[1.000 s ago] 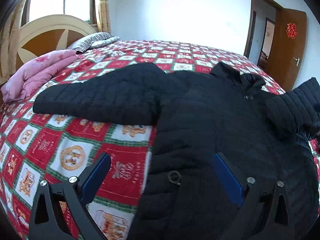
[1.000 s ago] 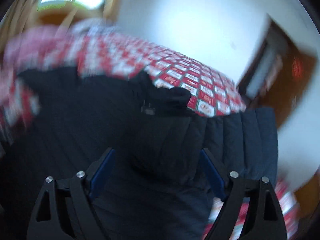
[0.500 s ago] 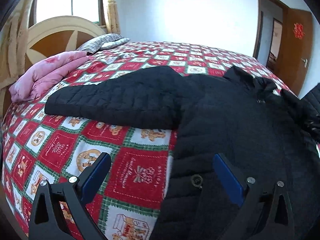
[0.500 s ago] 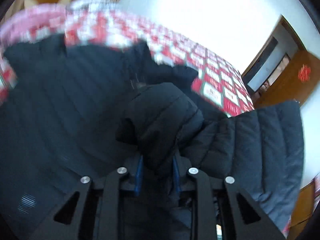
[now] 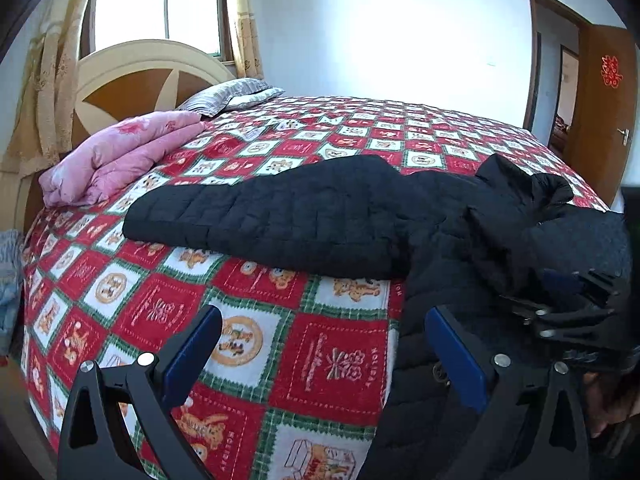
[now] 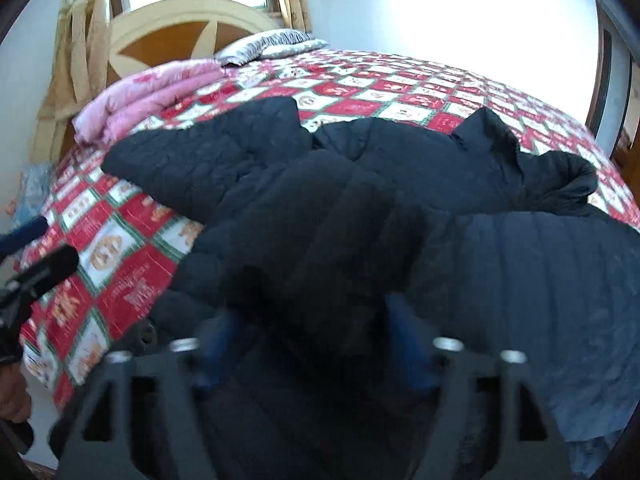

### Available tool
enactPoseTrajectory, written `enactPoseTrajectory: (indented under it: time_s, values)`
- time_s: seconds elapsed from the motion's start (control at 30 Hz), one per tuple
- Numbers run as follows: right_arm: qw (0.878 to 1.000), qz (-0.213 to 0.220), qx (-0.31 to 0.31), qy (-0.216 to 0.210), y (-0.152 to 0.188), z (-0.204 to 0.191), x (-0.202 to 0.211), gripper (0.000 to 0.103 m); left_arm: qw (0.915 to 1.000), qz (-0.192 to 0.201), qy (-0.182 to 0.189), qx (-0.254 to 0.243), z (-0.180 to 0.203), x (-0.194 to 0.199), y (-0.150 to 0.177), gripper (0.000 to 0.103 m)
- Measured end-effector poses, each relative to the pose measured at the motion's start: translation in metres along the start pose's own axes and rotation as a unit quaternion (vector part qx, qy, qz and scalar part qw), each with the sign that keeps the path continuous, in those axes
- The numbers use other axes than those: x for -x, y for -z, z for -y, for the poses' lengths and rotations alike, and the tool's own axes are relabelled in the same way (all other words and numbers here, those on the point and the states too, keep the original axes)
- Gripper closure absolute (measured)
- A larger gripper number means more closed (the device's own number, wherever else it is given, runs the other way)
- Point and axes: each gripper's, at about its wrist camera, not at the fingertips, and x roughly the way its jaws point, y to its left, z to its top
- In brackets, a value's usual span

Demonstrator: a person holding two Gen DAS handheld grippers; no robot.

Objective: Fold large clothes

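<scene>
Since half a sec ago the right gripper point(image 6: 308, 344) has let go of the jacket sleeve it pinched, jaws now opening w/ dark padded fabric between them but pads not pressing, & that sleeve lies folded across the jacket point(image 5: 460, 248) body. Jacket sits spread on the bed point(image 5: 280, 344) toward its right edge, other sleeve point(image 5: 260, 220) stretched out flat toward the headboard end. Left gripper point(image 5: 320, 344) hangs spread wide over the bed's near edge, holding nothing.
</scene>
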Motion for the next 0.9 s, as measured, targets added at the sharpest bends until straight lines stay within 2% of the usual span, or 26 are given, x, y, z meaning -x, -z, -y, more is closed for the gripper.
enactPoseTrajectory:
  time_s: [0.07, 0.17, 0.23, 0.27, 0.3, 0.33, 0.37, 0.4, 0.47, 0.53, 0.67, 0.77, 0.9]
  values:
    - [0.999, 0.024, -0.026, -0.033, -0.009, 0.01, 0.031, 0.018, 1.0, 0.003, 0.006, -0.004, 0.008, -0.002, -0.007, 0.001]
    - [0.992, 0.101, -0.065, -0.048, -0.024, 0.04, 0.094, 0.018, 0.9992, 0.012, 0.035, -0.01, 0.031, -0.003, -0.023, 0.001]
    - [0.986, 0.143, -0.084, -0.009, -0.032, 0.075, 0.134, 0.018, 0.9987, 0.018, 0.044, -0.018, 0.048, -0.004, -0.033, 0.001]
    - [0.984, 0.153, -0.092, 0.027, -0.033, 0.092, 0.147, 0.021, 0.9983, 0.021, 0.048, -0.024, 0.06, -0.006, -0.038, 0.001]
    - [0.979, 0.154, -0.101, 0.085, -0.034, 0.116, 0.156, 0.04, 0.9978, 0.025, 0.052, -0.031, 0.075, -0.009, -0.044, 0.001]
    - [0.973, 0.142, -0.115, 0.139, -0.033, 0.14, 0.157, 0.069, 0.9974, 0.029, 0.055, -0.036, 0.087, -0.013, -0.048, 0.001]
    - [0.969, 0.131, -0.128, 0.168, -0.031, 0.156, 0.155, 0.08, 0.997, 0.031, 0.058, -0.042, 0.1, -0.017, -0.052, 0.001]
    - [0.961, 0.116, -0.152, 0.202, -0.026, 0.181, 0.147, 0.084, 0.9967, 0.031, 0.059, -0.045, 0.115, -0.023, -0.055, 0.001]
    - [0.948, 0.089, -0.195, 0.235, -0.014, 0.223, 0.122, 0.084, 0.9967, 0.028, 0.058, -0.051, 0.143, -0.038, -0.061, 0.001]
    - [0.942, 0.068, -0.226, 0.241, -0.002, 0.247, 0.097, 0.084, 0.9972, 0.02, 0.043, -0.058, 0.165, -0.058, -0.064, 0.001]
    - [0.944, 0.025, -0.237, 0.226, 0.023, 0.264, 0.047, 0.084, 0.9978, -0.028, 0.014, -0.058, 0.183, -0.1, -0.055, 0.001]
    - [0.947, 0.027, -0.214, 0.237, 0.03, 0.26, 0.042, 0.084, 0.9978, -0.041, 0.012, -0.05, 0.181, -0.116, -0.046, 0.001]
    - [0.948, 0.035, -0.222, 0.227, 0.034, 0.265, 0.045, 0.084, 0.9977, -0.039, 0.003, -0.055, 0.187, -0.124, -0.039, 0.001]
